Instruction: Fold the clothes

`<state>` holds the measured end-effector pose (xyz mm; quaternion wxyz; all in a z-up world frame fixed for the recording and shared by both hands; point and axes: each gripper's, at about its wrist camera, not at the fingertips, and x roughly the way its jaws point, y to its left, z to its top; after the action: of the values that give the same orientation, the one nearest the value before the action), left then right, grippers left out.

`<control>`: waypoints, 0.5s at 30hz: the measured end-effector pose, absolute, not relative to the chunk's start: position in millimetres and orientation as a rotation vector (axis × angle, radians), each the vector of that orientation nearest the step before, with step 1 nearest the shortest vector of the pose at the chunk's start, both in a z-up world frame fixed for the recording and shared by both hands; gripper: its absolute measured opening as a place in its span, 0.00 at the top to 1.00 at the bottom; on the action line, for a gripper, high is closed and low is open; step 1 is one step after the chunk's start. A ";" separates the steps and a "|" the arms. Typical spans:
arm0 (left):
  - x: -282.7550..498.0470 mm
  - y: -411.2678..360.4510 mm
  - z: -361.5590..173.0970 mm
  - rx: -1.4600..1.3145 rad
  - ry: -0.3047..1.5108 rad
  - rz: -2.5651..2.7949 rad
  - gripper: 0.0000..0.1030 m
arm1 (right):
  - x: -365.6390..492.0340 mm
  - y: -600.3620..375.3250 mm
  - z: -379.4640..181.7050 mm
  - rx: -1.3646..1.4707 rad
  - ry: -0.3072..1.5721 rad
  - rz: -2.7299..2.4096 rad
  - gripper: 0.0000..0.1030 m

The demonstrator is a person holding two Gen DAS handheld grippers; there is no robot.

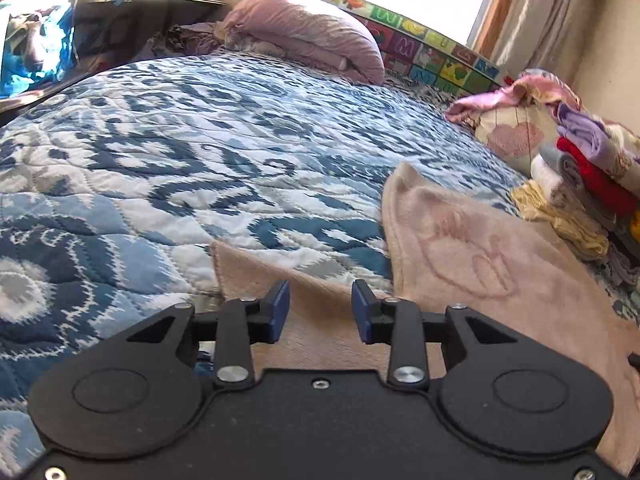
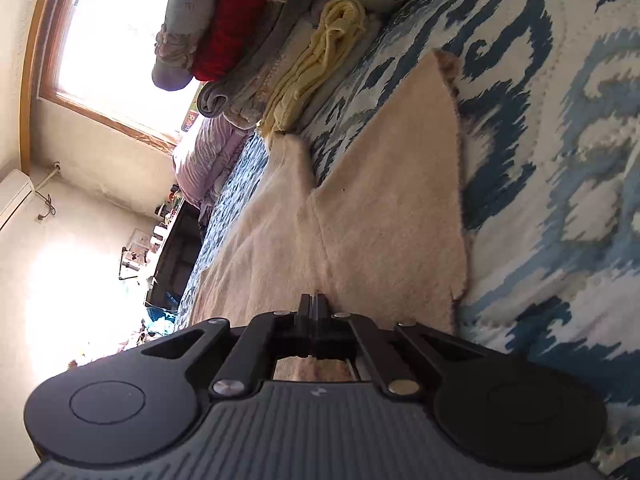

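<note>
**Claw and garment status**

We see the beige fleece garment (image 1: pixel 480 264) spread on the bed, over the blue-and-white quilt (image 1: pixel 180 152), near the quilt's right side. The left claw (image 1: pixel 321 311) stands with its blue-padded fingers (image 1: pixel 280 312) well apart above one edge of the garment, gripping nothing. The right claw (image 2: pixel 314 308) has its fingers pressed together; fleece lies directly at the tips, but we cannot tell whether cloth is pinched between them. A stack of folded clothes (image 2: pixel 256 52) sits just beyond the garment, with a yellow item (image 2: pixel 320 60) at its near edge. A mauve pillow (image 1: pixel 308 32) lies at the bed's far end.
</note>
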<state>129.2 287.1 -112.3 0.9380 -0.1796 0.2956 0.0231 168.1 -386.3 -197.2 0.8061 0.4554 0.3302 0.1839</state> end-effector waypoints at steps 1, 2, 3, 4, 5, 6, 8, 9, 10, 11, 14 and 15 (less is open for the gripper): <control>129.1 298.3 -118.6 -0.396 0.613 0.094 0.46 | 168.3 -385.6 -197.4 0.970 0.701 0.395 1.00; 129.2 307.1 -125.0 -0.440 0.612 0.107 0.46 | 169.0 -384.7 -197.7 0.966 0.697 0.396 1.00; 129.6 314.2 -131.5 -0.491 0.603 0.099 0.46 | 169.6 -384.6 -198.2 0.967 0.694 0.399 1.00; 130.4 317.6 -134.4 -0.523 0.594 0.082 0.44 | 169.8 -385.6 -198.8 0.974 0.692 0.402 1.00; 131.6 318.6 -135.2 -0.542 0.586 0.061 0.55 | 169.9 -387.1 -199.7 0.985 0.691 0.404 1.00; 132.1 318.3 -133.6 -0.568 0.582 0.042 0.79 | 170.6 -387.9 -200.5 0.996 0.689 0.406 1.00; 127.9 315.3 -124.9 -0.596 0.562 0.031 0.97 | 170.1 -387.6 -200.4 0.994 0.686 0.404 1.00; 120.9 313.0 -117.4 -0.573 0.532 0.054 0.97 | 170.1 -386.6 -200.2 0.985 0.684 0.402 1.00; 117.7 312.9 -115.3 -0.562 0.529 0.090 0.97 | 169.2 -384.7 -199.6 0.967 0.679 0.396 1.00; 116.9 314.1 -116.6 -0.556 0.543 0.136 0.96 | 167.6 -382.7 -198.7 0.944 0.673 0.389 1.00; 124.4 311.9 -130.3 -0.463 0.617 0.191 0.89 | 165.0 -376.4 -195.0 0.876 0.658 0.370 1.00; 121.9 310.1 -126.3 -0.438 0.623 0.205 0.87 | 164.3 -375.7 -194.0 0.865 0.655 0.365 1.00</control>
<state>121.9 310.1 -126.3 0.9233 -0.2134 0.3035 0.0997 164.3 -375.7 -194.0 0.8406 0.4092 0.3099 0.1729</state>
